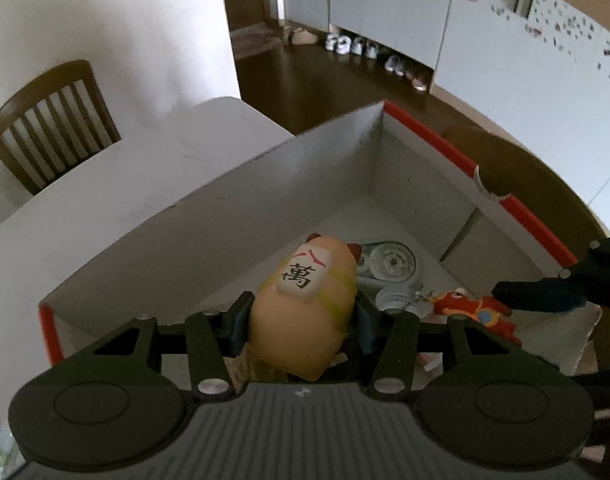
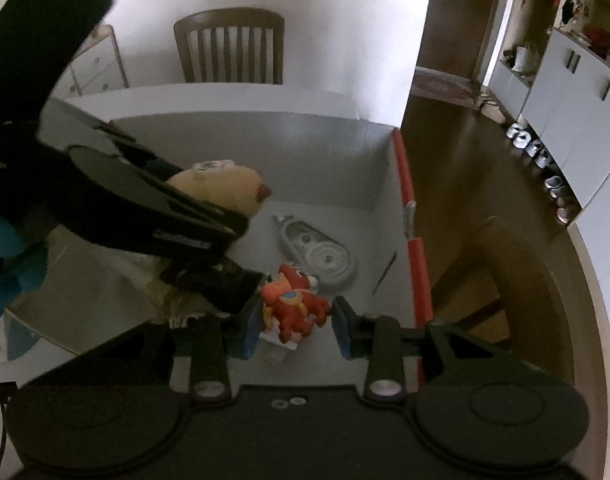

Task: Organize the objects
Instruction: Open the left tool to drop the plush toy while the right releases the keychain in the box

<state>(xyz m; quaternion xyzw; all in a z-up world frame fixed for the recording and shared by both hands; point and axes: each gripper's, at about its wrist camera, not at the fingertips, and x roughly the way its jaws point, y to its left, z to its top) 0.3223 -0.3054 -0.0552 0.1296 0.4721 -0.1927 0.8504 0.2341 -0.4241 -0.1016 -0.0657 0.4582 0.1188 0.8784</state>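
Note:
My left gripper (image 1: 301,320) is shut on a beige capybara toy (image 1: 305,300) with a white mahjong tile on its back. It holds the toy over the white box (image 1: 209,216). The toy also shows in the right wrist view (image 2: 225,188), with the left gripper (image 2: 209,232) around it. My right gripper (image 2: 297,320) is open inside the box, its fingers on either side of a red dragon keychain (image 2: 295,300) that lies on the box floor. The keychain (image 1: 473,308) and a right finger (image 1: 541,292) show at the right in the left wrist view.
The box has a red-edged rim (image 2: 409,208). A clear correction-tape dispenser (image 2: 321,254) and a thin pen-like stick (image 2: 385,268) lie on its floor. The box stands on a white table (image 1: 105,184) with a wooden chair (image 2: 229,48) behind. Brown floor (image 2: 485,168) lies at the right.

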